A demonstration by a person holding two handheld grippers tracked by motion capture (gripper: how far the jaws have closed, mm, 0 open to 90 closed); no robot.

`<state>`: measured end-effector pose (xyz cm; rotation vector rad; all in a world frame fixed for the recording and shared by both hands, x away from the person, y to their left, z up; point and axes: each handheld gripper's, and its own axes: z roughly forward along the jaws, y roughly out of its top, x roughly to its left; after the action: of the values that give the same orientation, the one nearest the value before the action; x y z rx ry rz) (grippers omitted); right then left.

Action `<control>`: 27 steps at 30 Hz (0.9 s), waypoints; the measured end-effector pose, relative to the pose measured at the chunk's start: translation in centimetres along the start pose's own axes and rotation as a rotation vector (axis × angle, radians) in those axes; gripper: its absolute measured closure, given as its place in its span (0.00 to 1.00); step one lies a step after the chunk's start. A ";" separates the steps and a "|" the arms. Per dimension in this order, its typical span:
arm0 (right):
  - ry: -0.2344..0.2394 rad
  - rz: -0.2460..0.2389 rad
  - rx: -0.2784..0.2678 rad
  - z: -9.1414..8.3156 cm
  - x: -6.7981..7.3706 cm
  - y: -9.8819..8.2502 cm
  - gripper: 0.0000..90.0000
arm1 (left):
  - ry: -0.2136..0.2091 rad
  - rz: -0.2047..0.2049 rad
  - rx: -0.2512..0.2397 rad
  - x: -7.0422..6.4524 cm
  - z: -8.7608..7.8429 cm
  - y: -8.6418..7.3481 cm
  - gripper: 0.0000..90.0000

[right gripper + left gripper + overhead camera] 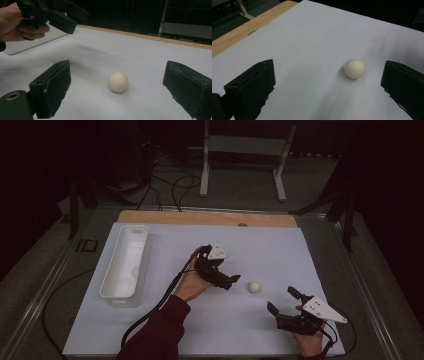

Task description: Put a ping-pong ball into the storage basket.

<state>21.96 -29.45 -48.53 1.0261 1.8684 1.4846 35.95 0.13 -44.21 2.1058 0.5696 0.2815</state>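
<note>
A cream-white ball (254, 287) rests on the white table sheet (260, 250), free of both grippers. My left gripper (232, 281) hovers just left of it, open and aimed at it. In the left gripper view the ball (354, 68) lies ahead between the jaws, nearer the right one, and the gripper (327, 80) holds nothing. My right gripper (283, 301) sits to the ball's lower right, open and empty. In the right gripper view the ball (118, 82) lies between the spread jaws of that gripper (117, 85), with the left gripper (62, 17) and its hand at the upper left.
A long white bin (125, 262) stands on the sheet's left side; a faint pale round shape shows inside it. A wooden table edge (200, 217) runs along the back. Cables and a metal stand (240, 150) are on the floor beyond.
</note>
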 end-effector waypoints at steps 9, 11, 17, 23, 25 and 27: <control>0.000 0.003 -0.004 0.0 0.0 0.0 0.08 | -0.020 0.003 0.013 -0.2 1.2 -0.1 0.00; 0.001 0.004 -0.004 0.0 0.0 0.0 0.08 | -0.025 0.004 0.012 -0.2 1.4 -0.1 0.00; 0.000 0.006 -0.006 0.0 0.0 0.0 0.08 | -0.038 0.005 0.010 -0.6 2.1 -0.1 0.00; 0.001 0.008 -0.008 0.0 0.0 0.0 0.08 | -0.043 0.001 0.011 -0.8 2.9 -0.1 0.00; 0.001 0.007 -0.009 0.0 0.0 0.0 0.08 | -0.045 0.003 0.014 -0.9 3.1 -0.1 0.00; 0.002 0.006 -0.009 0.0 0.0 0.0 0.08 | -0.046 0.005 0.018 -1.0 3.3 -0.2 0.00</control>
<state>21.97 -29.42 -48.50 1.0271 1.8605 1.4961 36.41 -2.65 -46.18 2.1257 0.5419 0.2310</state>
